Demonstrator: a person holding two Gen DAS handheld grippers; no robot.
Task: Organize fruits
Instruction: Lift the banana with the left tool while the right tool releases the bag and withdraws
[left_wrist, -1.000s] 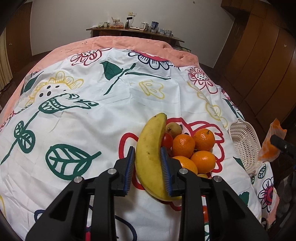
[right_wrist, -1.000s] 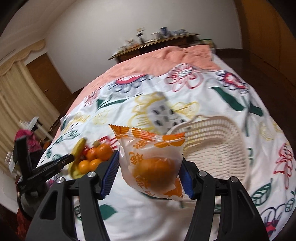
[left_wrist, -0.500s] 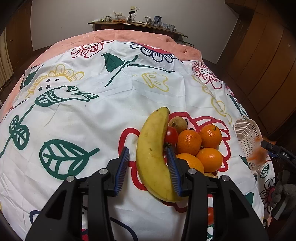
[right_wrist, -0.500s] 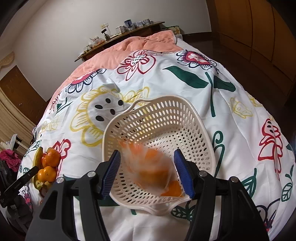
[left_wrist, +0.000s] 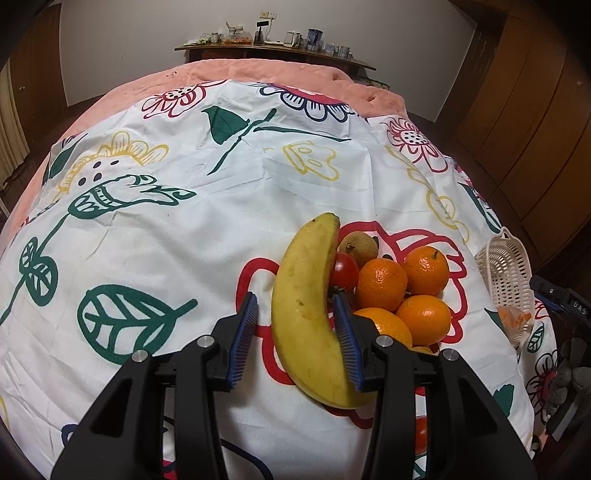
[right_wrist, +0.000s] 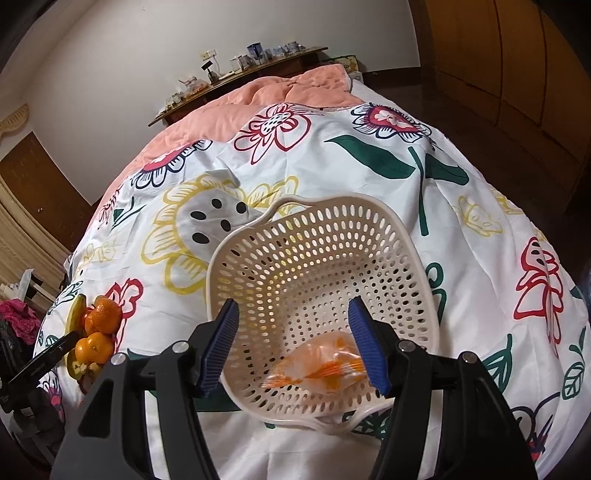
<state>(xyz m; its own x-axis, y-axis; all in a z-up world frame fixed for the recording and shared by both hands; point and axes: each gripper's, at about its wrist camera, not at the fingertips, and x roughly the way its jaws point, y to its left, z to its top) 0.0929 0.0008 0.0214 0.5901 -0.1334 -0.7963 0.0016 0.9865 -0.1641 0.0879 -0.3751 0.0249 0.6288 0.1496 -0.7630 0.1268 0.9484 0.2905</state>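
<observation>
White wall (left_wrist: 147, 44), cluttered wooden shelf (left_wrist: 273, 46) — brown wardrobe doors (left_wrist: 532, 122) alongside

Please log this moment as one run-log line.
left hand-held gripper: open around banana | right hand-held gripper: open | bagged orange: in basket

Ahead and to the left of the left claw (left_wrist: 295, 325) the bedspread (left_wrist: 177, 236) lies bare and wide open. Between its fingers lies the banana (left_wrist: 306, 314), touching the right pad, with a gap at the left pad. Just right of it the oranges (left_wrist: 402, 291), a tomato (left_wrist: 345, 271) and a small brown fruit (left_wrist: 358, 247) crowd together, blocking that side.

The right claw (right_wrist: 293, 343) hangs over the perforated basket (right_wrist: 280, 229), its jaws opening. The basket's far floor is free; a wrapped orange packet (right_wrist: 321, 367) lies at the near wall beside the right pad.
</observation>
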